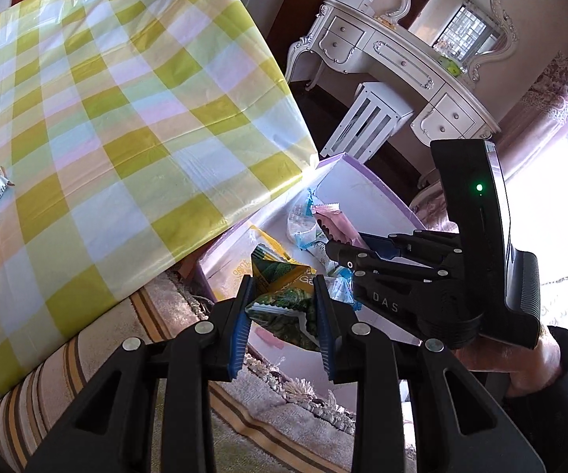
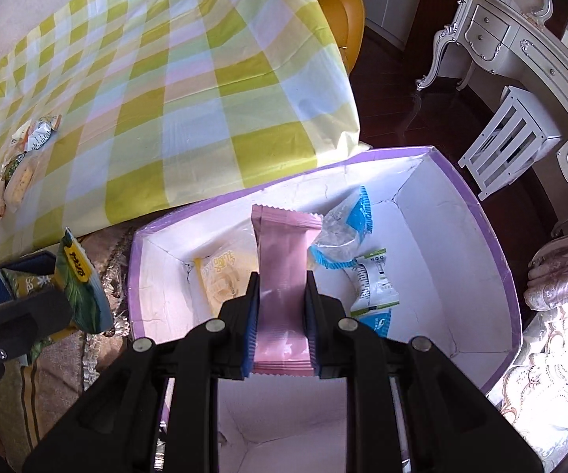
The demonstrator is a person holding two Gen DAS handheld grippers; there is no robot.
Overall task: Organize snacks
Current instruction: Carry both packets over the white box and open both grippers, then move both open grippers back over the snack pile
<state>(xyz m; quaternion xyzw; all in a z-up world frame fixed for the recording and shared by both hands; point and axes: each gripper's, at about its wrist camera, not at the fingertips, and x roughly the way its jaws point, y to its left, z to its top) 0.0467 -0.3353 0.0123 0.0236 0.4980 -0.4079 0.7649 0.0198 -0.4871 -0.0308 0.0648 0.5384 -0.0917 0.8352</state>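
My left gripper [image 1: 283, 307] is shut on a green and yellow snack packet [image 1: 284, 295] and hangs over the near edge of the purple-rimmed white box [image 1: 362, 193] on the floor. In the right wrist view the same packet [image 2: 81, 291] and left gripper [image 2: 15, 287] sit at the left, just outside the box [image 2: 481, 244]. My right gripper [image 2: 280, 295] is shut on a pink snack bar [image 2: 282, 268] above the box's inside. In the box lie a yellow-white packet [image 2: 224, 276], a clear and blue packet [image 2: 343, 232] and a white and green one [image 2: 374, 280].
A table with a yellow-green checked cloth [image 2: 185, 98] stands beside the box, with several snack packets [image 2: 15, 165] left near its far-left edge. A striped rug [image 1: 86, 354] lies under the box. A white dressing table [image 1: 402, 67] and stool [image 1: 366, 118] stand behind.
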